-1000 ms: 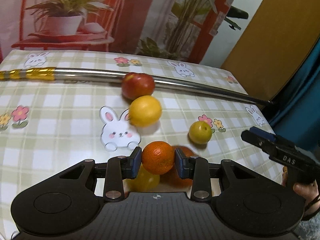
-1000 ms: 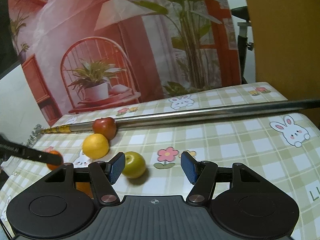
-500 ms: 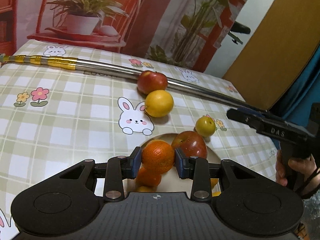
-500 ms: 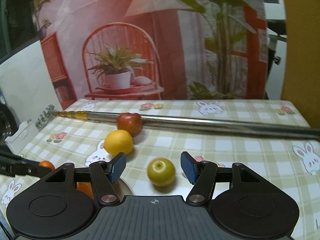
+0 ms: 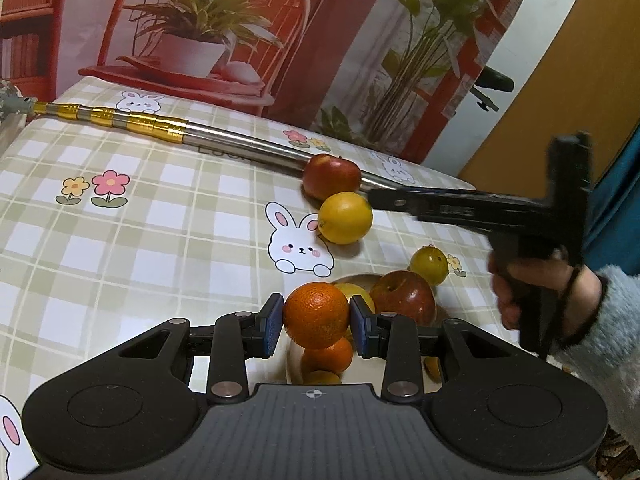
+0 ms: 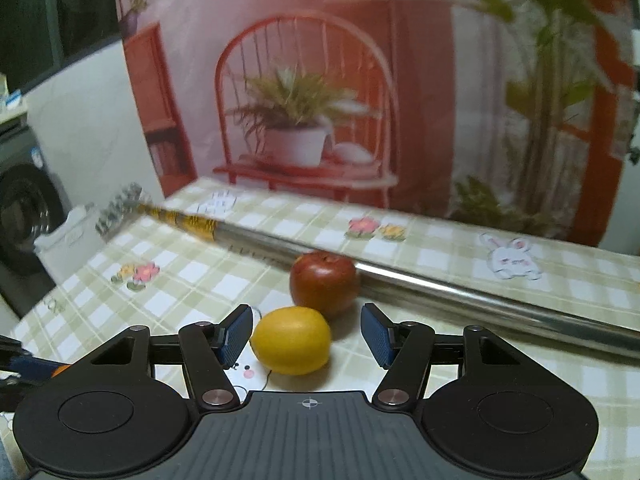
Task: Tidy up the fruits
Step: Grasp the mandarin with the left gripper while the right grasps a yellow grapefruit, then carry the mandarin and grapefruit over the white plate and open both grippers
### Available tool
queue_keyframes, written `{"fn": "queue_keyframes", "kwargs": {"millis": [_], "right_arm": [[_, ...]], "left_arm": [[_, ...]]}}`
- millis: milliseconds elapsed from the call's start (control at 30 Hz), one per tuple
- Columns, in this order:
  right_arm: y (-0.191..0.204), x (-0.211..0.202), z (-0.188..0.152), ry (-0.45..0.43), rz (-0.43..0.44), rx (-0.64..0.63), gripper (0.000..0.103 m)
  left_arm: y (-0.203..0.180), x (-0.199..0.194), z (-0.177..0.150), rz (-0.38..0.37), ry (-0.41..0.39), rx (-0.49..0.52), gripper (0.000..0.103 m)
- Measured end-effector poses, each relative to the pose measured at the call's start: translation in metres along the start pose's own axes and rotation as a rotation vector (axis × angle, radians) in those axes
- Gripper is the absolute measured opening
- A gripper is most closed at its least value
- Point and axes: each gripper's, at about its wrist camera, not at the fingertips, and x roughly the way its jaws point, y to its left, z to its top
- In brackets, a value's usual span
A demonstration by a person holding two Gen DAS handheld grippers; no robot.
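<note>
My left gripper [image 5: 316, 322] is shut on an orange [image 5: 317, 315], held above a pale bowl [image 5: 354, 279] that holds a dark red apple [image 5: 403, 297], another orange [image 5: 328, 356] and yellow fruit. A lemon [image 5: 345, 218] and a red apple [image 5: 331, 176] lie on the tablecloth beyond; a small green-yellow fruit [image 5: 429, 265] sits beside the bowl. My right gripper [image 6: 307, 338] stands open, its pads either side of the lemon [image 6: 291, 339] without touching it, the red apple [image 6: 323, 282] just behind. In the left wrist view the right gripper [image 5: 378, 199] reaches over the lemon.
A long steel pole [image 5: 224, 140] with gold bands lies across the checked tablecloth [image 5: 160, 232], right behind the red apple. A printed backdrop of a chair and plants hangs behind the table. A hand and fuzzy sleeve [image 5: 600, 320] hold the right gripper.
My right gripper swung left from the small green-yellow fruit to the lemon. My left gripper carried the orange over the bowl and then nearly stopped.
</note>
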Motion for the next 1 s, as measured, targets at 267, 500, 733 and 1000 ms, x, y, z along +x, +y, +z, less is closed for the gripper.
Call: {"fn": "queue_keyframes", "kwargs": {"millis": [267, 500, 733, 1000], "right_arm": [[0.016, 0.047, 0.005, 0.131, 0.002, -0.043, 0.057], [0.005, 0.067, 0.006, 0.188, 0.013, 0.056, 0.059], [-0.005, 0.069, 0.002, 0.205, 0.045, 0.155, 0.057], [-0.009, 0.028, -0.004, 0.101, 0.058, 0.185, 0.056]], "left_arm": [[0.002, 0.004, -0.001, -0.006, 0.006, -0.004, 0.038], [0.003, 0.005, -0.004, -0.009, 0.011, -0.004, 0.038], [-0.001, 0.006, -0.004, -0.01, 0.016, 0.006, 0.038], [-0.01, 0.007, -0.004, -0.026, 0.023, 0.041, 0.038]]}}
